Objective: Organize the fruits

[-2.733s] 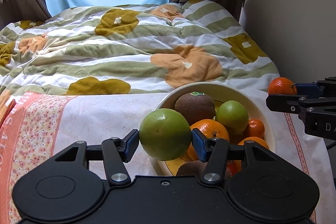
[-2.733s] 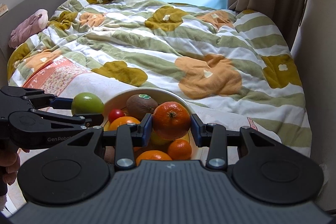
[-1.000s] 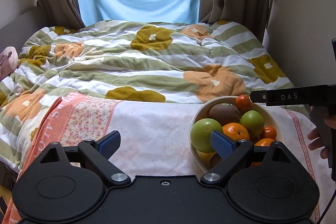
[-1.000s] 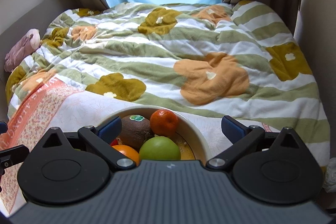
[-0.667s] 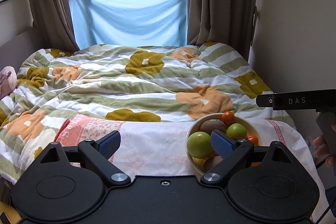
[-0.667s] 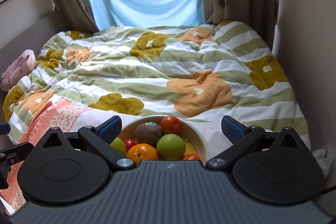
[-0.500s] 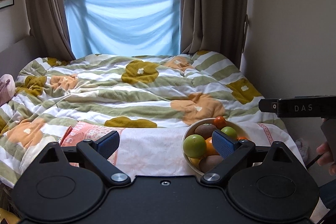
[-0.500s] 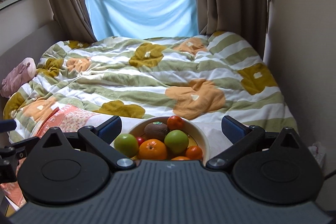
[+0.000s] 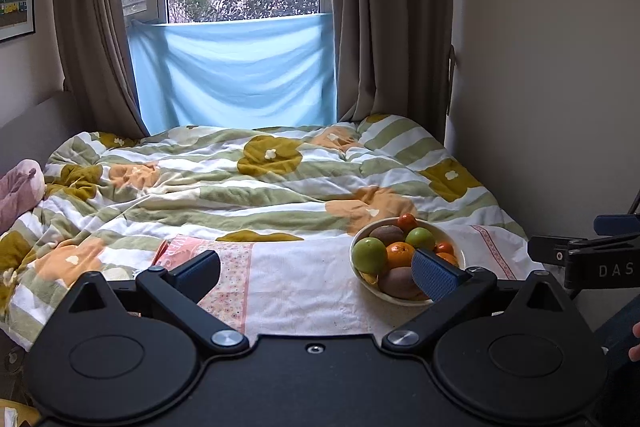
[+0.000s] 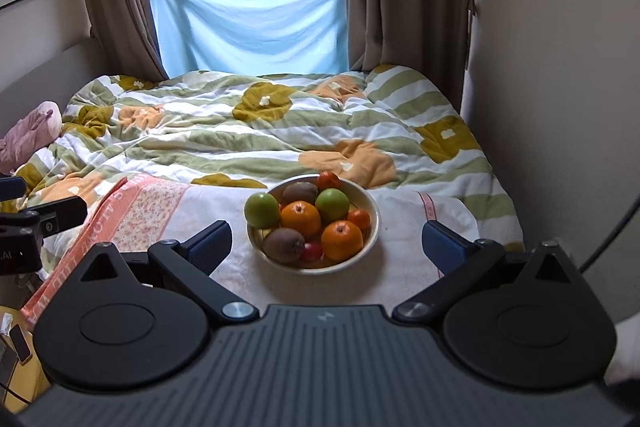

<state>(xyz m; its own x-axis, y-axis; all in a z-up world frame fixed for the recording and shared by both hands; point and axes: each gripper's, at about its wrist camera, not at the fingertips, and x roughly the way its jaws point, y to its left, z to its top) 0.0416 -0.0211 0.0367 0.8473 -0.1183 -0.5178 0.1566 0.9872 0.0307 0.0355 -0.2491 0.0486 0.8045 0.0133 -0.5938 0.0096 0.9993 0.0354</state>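
A cream bowl (image 10: 370, 227) full of fruit sits on a white cloth on the bed; it also shows in the left wrist view (image 9: 456, 254). It holds a green apple (image 10: 262, 207), a second green fruit (image 10: 332, 205), oranges (image 10: 301, 219), kiwis (image 10: 285, 245) and small mandarins. My left gripper (image 9: 316, 273) is open and empty, pulled back from the bowl. My right gripper (image 10: 326, 243) is open and empty, back from the bowl, which sits between its fingers in the view.
The white cloth (image 10: 236, 203) with a pink floral border (image 10: 132, 215) lies over a striped floral duvet (image 10: 260, 123). A wall (image 10: 560, 67) runs close on the right. Curtains and a window stand at the back. A pink plush (image 10: 30, 131) lies at left.
Both grippers let go of their fruit, a green apple and an orange, into the bowl, opened wide, and drew back and up, so the bowl looks smaller and farther away.
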